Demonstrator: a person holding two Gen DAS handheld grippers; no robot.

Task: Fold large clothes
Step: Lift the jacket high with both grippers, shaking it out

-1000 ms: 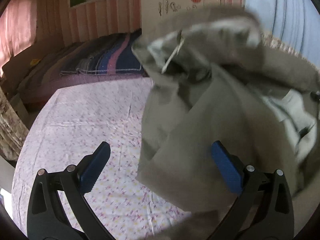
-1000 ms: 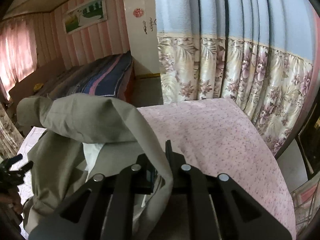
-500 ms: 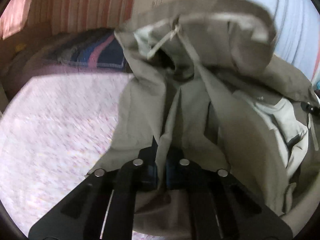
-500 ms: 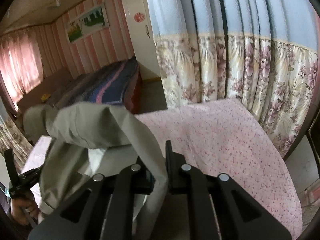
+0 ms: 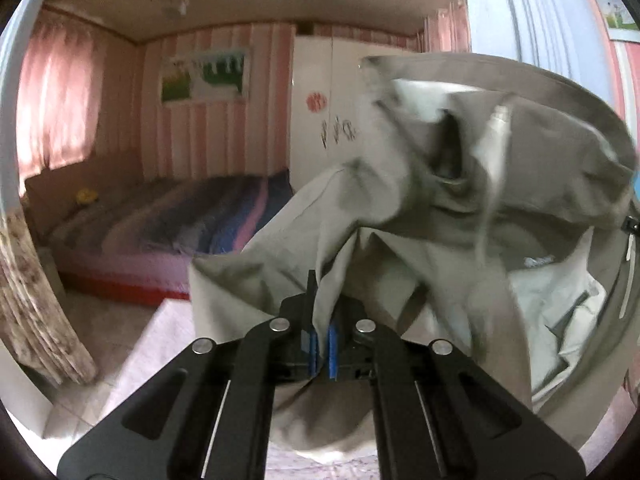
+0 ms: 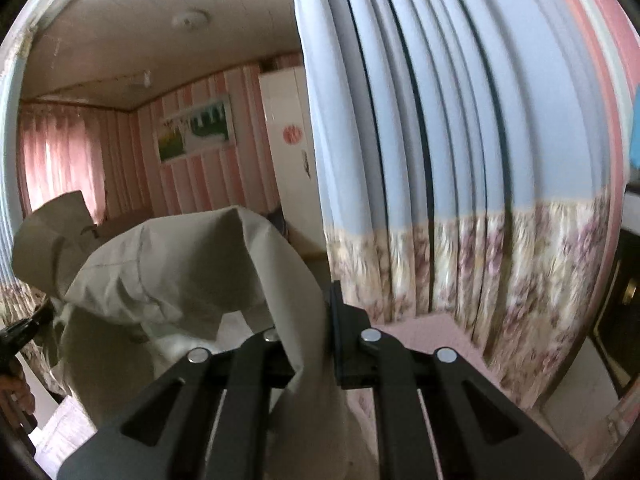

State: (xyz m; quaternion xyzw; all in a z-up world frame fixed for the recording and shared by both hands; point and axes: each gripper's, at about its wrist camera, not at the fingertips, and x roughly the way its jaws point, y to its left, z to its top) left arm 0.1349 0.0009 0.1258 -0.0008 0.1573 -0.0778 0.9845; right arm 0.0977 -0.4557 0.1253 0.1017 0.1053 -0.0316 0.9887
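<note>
Big change on the left: a second ago the left gripper [image 5: 323, 334] stood wide apart with the cloth only lying between its blue pads, and now those pads are pinched tight on a fold of the olive-grey hooded jacket with the pale lining [image 5: 452, 216], fabric spilling out above and below the fingertips. The right gripper [image 6: 320, 344] is clamped on another edge of the same jacket [image 6: 192, 276], as it was a second ago, cloth draped over its left finger and hanging down in front. Both views now look out at the pink striped walls and the ceiling where earlier they looked down on the pink flowered bedsheet [image 5: 168, 344], so the jacket has come up off the bed and hangs in the air ahead of both claws. My read is that this is the lift-and-shake step, getting the garment open before any fold is laid, so the folding proper is not yet begun. The jacket looks bunched and twisted: the hood, with its pale drawcord, sags ahead and right of the left claw, the light lining shows at the open front, and a sleeve-like lump droops out left of the right claw, near the blue curtain with the flowered hem [image 6: 460, 160].
</note>
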